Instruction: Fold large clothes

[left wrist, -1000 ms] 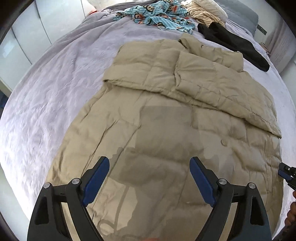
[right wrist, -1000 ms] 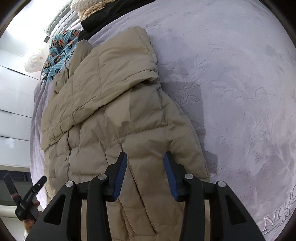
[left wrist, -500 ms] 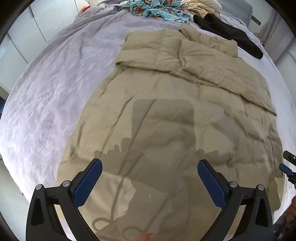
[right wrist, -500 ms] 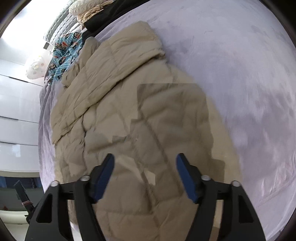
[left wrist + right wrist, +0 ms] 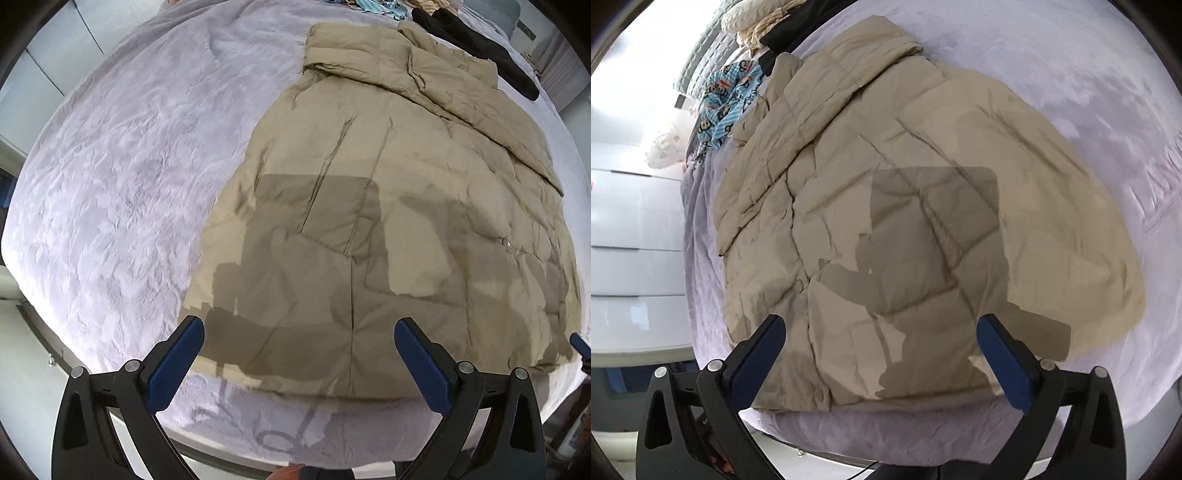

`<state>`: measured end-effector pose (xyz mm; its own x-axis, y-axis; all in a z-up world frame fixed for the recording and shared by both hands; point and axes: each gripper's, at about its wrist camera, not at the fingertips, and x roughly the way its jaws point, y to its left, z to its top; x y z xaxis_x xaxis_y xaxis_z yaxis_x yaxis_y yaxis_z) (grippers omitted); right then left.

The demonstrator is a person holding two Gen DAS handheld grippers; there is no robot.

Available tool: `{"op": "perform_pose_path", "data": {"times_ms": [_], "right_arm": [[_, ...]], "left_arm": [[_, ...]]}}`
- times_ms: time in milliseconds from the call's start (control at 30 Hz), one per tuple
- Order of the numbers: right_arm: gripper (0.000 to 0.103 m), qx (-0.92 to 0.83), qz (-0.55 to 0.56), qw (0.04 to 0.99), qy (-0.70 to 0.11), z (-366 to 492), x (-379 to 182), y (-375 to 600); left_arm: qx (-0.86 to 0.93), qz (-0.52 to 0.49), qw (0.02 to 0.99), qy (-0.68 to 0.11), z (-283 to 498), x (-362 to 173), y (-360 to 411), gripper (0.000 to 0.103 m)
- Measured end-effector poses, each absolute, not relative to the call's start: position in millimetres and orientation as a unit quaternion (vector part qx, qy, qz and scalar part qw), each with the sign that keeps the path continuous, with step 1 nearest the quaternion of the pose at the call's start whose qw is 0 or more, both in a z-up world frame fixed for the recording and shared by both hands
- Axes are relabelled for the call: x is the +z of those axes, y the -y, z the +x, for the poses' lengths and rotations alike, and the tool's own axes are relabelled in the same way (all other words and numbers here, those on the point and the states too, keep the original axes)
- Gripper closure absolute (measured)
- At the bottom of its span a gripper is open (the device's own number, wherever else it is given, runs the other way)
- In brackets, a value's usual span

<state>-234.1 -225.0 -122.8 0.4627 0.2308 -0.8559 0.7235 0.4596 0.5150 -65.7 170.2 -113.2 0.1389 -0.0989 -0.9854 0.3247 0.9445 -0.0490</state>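
Left wrist view: left gripper (image 5: 299,354) points down over the near hem of the tan puffer coat (image 5: 399,192), jaws spread wide, nothing between the pads. The coat lies flat on the lavender bedspread (image 5: 122,177), its far part already folded over with the sleeves across. Long axis runs from the near bed edge away toward the far clutter. The hem sits just ahead of and beneath the fingers, near the bed's edge.

Right wrist view: right gripper (image 5: 881,350) has just been opening; jaws now stand fully apart, empty, with the coat (image 5: 923,166) below and ahead. It hangs over the hem's other end, near the snap placket.

Judgement: the two grippers sit along the same near hem, each nearer its own corner; the next fold likely calls for both to drop onto the hem and carry it along the long axis toward the collar.

Count: one tan coat; two grippers; one patterned blue garment (image 5: 729,99); one black garment (image 5: 480,44); one cream knit item (image 5: 753,22). Other clothes lie well apart from the coat's hem.
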Motion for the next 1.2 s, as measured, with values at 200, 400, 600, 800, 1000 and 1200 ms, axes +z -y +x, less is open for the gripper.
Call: {"op": "perform_pose_path", "data": {"times_ms": [200,400,600,800,1000,1200], "right_arm": [[0.000,-0.182,0.525,0.671,-0.491,-245.3,-129.5,211.5],[0.000,-0.185,0.541,0.651,-0.500,-257.4,-134.8,206.8],[0.000,-0.198,0.554,0.641,-0.493,-271.2,-137.3,210.2],[0.000,-0.210,0.594,0.615,-0.475,-295.0,-149.7,217.4],[0.000,-0.213,0.641,0.598,-0.431,-316.1,-159.8,223.5],[0.000,-0.223,0.664,0.590,-0.402,-329.8,-168.0,237.5]], "left_arm": [[-0.152,0.098,0.750,-0.637,-71.2,-106.8,-176.7,0.000],[-0.139,0.099,0.755,-0.633,-73.3,-106.0,-179.8,0.000],[-0.159,0.041,0.736,-0.656,-77.6,-111.8,-200.9,0.000],[-0.174,-0.051,0.713,-0.677,-85.1,-118.5,-237.1,0.000],[-0.223,-0.109,0.678,-0.692,-90.9,-132.4,-242.4,0.000],[-0.236,-0.153,0.658,-0.698,-82.6,-153.1,-225.0,0.000]]}}
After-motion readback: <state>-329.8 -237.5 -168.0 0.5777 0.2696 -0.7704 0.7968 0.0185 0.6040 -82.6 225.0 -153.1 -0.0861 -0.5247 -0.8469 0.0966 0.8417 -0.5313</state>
